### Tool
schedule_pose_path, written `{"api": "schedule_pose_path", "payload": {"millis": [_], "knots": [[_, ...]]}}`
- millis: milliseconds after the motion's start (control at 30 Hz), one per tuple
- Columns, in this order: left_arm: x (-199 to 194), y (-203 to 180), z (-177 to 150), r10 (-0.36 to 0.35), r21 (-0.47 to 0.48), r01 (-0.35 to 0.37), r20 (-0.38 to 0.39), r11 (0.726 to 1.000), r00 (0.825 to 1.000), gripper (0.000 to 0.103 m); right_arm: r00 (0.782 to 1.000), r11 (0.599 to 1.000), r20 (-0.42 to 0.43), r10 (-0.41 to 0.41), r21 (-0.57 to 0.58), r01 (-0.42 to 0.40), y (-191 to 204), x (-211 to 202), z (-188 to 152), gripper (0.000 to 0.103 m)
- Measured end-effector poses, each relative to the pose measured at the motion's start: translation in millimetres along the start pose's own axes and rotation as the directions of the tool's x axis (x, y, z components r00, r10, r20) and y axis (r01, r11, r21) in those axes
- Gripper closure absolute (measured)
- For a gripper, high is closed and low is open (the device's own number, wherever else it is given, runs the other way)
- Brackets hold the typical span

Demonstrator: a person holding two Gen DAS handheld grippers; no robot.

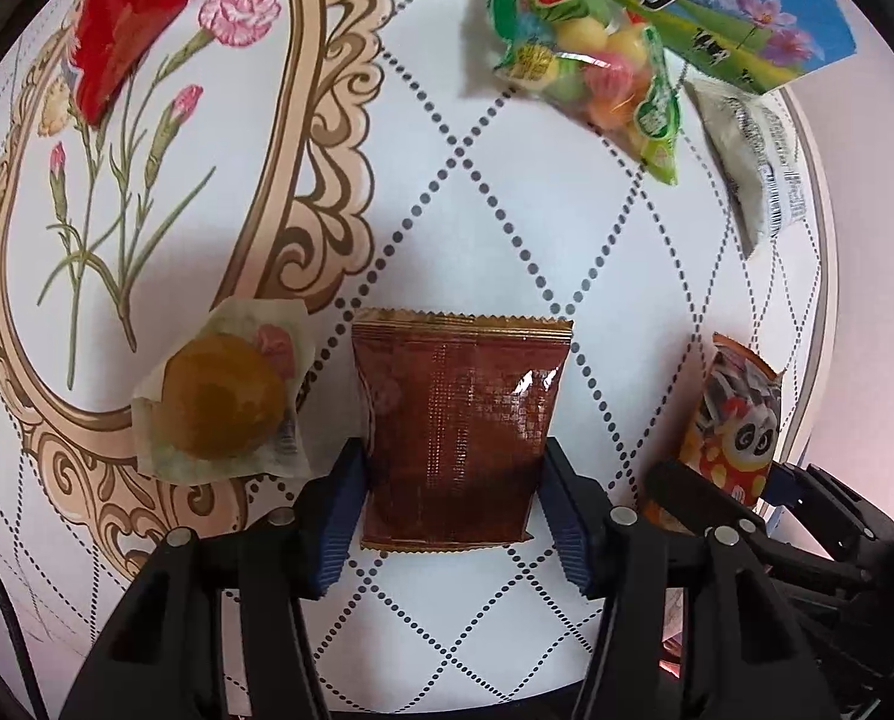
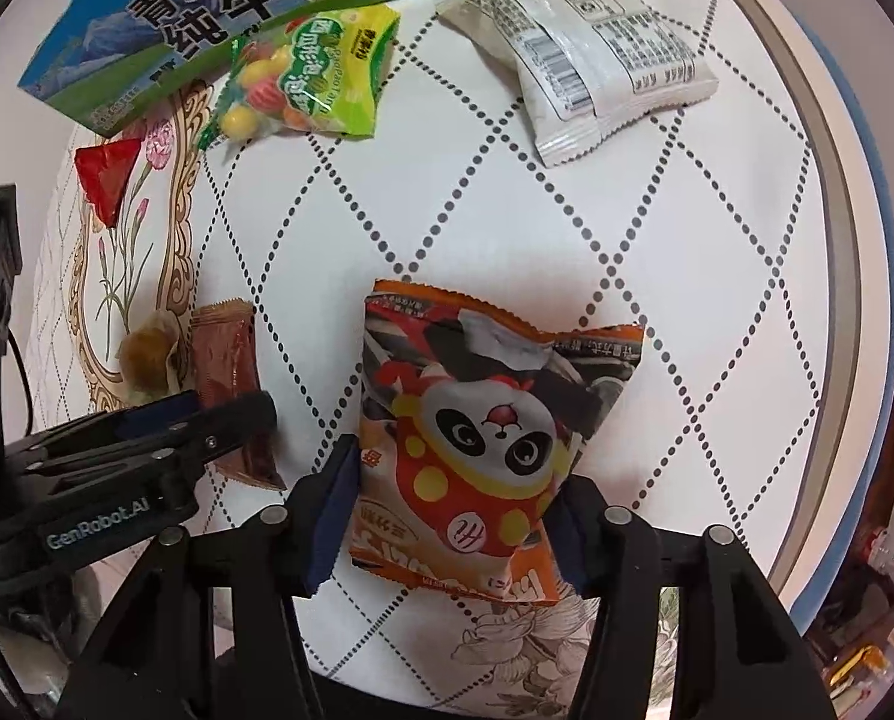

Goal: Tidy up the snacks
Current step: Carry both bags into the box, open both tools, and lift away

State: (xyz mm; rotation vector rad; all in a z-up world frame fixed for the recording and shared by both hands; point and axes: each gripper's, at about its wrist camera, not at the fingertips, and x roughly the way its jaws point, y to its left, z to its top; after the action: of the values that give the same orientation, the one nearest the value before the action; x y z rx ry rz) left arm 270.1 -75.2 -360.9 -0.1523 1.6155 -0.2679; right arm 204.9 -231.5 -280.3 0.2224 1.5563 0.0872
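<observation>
Left gripper [image 1: 456, 501] straddles the brown foil packet [image 1: 459, 426] lying flat on the tablecloth [image 1: 483, 228], pads touching both side edges; right gripper [image 2: 450, 501] likewise clamps the orange panda snack bag [image 2: 483, 426] by its lower sides, so both jaws read as closed on their packs. Both look light, soft and crinkly with slick film, likely crushable contents. Safest hold is across the side seams near mid-height with gentle squeeze, since a puffed bag may slip or buckle.
</observation>
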Motion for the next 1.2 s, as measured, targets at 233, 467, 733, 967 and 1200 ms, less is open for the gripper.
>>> {"api": "schedule_pose_path", "payload": {"millis": [233,467,733,967,1200], "knots": [[-42,-7,6,-0.046,0.004,0.046,0.061,0.999,0.997,0.05,0.996,0.999,0.067,0.054,-0.008,-0.054,8,-30,10,0.047],[-125,-26,35,-0.116,0.055,0.107,0.183,0.993,0.976,0.05,0.973,0.991,0.186,0.136,-0.025,-0.134,4,-100,54,0.047],[-213,-46,131,-0.115,0.115,0.082,0.311,0.99,0.943,0.05,0.921,0.987,0.36,0.151,-0.111,-0.118,9,-186,160,0.047],[-194,-32,218,-0.013,0.082,-0.009,0.269,0.997,0.963,0.05,0.929,0.989,0.361,0.082,-0.143,-0.032,19,-170,245,0.047],[-139,-12,253,0.049,0.055,-0.058,0.155,0.997,0.987,0.05,0.965,0.986,0.261,0.028,-0.167,0.017,18,-123,281,0.047]]}}
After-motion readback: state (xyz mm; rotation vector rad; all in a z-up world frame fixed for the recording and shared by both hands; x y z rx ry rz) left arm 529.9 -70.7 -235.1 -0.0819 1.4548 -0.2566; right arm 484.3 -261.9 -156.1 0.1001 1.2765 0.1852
